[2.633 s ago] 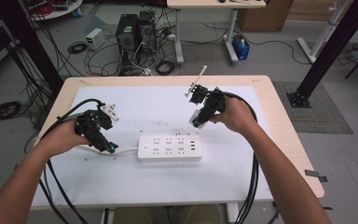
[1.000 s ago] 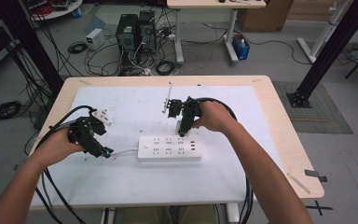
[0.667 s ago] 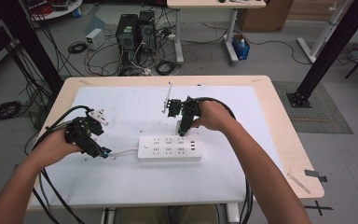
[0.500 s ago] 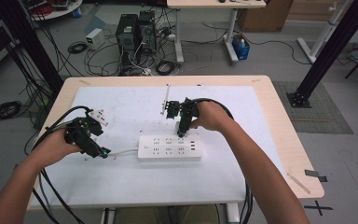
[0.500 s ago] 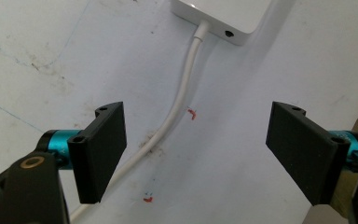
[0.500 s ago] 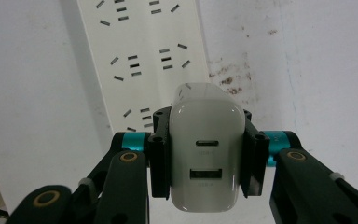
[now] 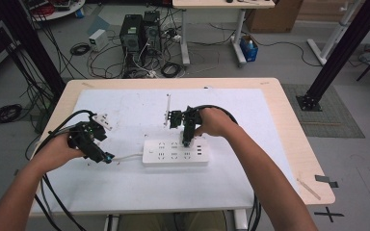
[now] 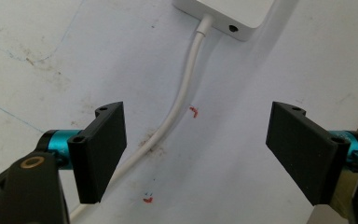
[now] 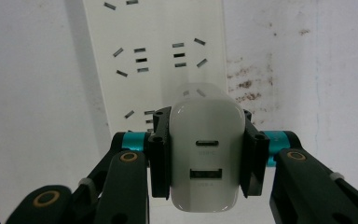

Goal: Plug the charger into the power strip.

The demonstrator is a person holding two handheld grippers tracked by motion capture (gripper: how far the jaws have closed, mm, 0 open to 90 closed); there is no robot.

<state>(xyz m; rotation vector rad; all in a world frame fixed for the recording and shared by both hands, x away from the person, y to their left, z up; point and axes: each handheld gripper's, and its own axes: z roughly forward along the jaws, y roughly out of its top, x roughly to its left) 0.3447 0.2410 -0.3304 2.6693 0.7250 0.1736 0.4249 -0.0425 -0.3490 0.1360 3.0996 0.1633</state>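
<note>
Pinching a white charger (image 9: 204,158) by its two sides, the right gripper (image 7: 188,139) holds it directly above the white power strip (image 7: 175,153) — port face toward the gripper's camera, the far end pointing down at the sockets. The strip lies mid-desk (image 7: 270,120), its long axis running left to right. The left gripper (image 8: 200,149) hovers with jaws spread over the strip's white cable (image 8: 179,102), not touching it.
</note>
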